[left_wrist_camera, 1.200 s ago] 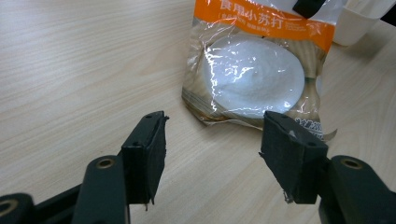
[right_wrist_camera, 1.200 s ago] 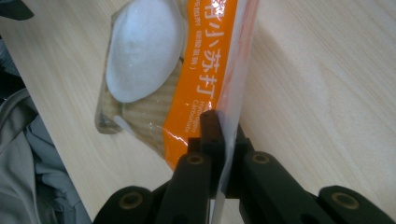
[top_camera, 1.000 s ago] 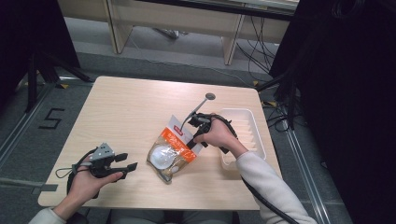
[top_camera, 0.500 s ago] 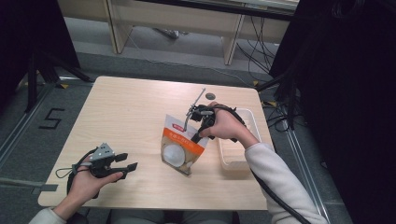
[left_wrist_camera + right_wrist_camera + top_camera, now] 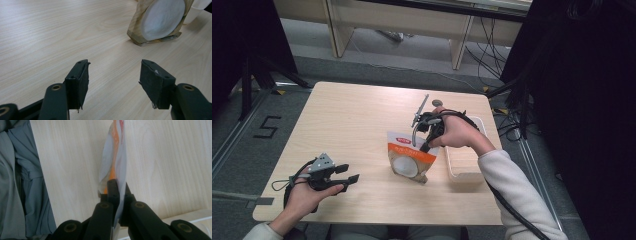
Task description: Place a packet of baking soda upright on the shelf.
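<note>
Pale wood table (image 5: pixel 357 125): my right gripper (image 5: pixel 428 142) pinches the pouch (image 5: pixel 409 157) by its thin top edge; light, floppy, probably slippery. Left gripper (image 5: pixel 113 82) rests with jaws apart

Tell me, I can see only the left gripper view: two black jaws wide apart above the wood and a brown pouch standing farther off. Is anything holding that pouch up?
Observer: Yes. The right gripper is shut on the pouch, pinching its top edge.
Operator: What is the white thing behind it?
Observer: A shallow white tray on the table, just right of the pouch.
Operator: Where is my own gripper?
Observer: The left gripper sits near the table's front left corner, apart from the pouch.
</note>
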A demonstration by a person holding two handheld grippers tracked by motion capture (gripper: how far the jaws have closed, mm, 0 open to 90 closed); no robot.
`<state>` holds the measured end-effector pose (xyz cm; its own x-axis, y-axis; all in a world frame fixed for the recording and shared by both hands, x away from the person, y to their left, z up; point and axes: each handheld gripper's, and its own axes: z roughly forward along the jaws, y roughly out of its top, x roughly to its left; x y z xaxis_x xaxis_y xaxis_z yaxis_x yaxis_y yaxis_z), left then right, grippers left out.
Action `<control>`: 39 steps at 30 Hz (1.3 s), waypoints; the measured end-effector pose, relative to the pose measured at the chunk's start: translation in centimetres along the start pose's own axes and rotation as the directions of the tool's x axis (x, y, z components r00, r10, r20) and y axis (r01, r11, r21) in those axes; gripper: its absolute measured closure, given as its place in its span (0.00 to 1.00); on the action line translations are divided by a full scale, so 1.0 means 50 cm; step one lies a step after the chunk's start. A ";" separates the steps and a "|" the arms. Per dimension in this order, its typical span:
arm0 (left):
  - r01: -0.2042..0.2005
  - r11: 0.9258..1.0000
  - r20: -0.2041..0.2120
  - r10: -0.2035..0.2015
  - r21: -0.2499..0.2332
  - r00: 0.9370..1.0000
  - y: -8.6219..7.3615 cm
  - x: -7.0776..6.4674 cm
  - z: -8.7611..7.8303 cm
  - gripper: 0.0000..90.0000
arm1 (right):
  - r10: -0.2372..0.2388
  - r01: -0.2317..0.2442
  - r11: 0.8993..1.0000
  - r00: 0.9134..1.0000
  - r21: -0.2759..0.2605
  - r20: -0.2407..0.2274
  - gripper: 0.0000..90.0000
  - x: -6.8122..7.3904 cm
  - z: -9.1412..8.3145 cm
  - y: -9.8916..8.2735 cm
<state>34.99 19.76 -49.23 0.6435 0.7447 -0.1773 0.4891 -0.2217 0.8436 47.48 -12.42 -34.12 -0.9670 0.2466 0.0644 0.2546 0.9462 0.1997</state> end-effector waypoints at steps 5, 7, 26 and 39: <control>-0.011 1.000 0.002 0.011 0.000 1.000 0.000 0.001 0.000 0.44 | -0.019 0.019 1.000 1.000 0.005 0.009 1.00 0.005 -0.018 0.004; -0.010 1.000 0.001 0.010 -0.001 1.000 0.000 0.000 0.000 0.44 | -0.023 0.022 1.000 1.000 0.006 0.011 1.00 0.006 -0.021 0.004; -0.013 1.000 0.004 0.013 -0.001 1.000 0.000 0.001 0.000 0.44 | -0.037 0.036 0.999 0.998 0.004 0.046 1.00 0.010 -0.090 0.005; -0.014 1.000 0.003 0.014 -0.002 1.000 0.001 0.001 0.000 0.44 | -0.038 0.038 0.999 0.997 0.003 0.068 1.00 0.013 -0.125 0.001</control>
<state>35.03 19.79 -49.21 0.6516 0.7400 -0.1671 0.4792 -0.2308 0.8468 46.94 -13.53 -27.98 -0.9745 0.2240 -0.0102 0.2175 0.9556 0.1989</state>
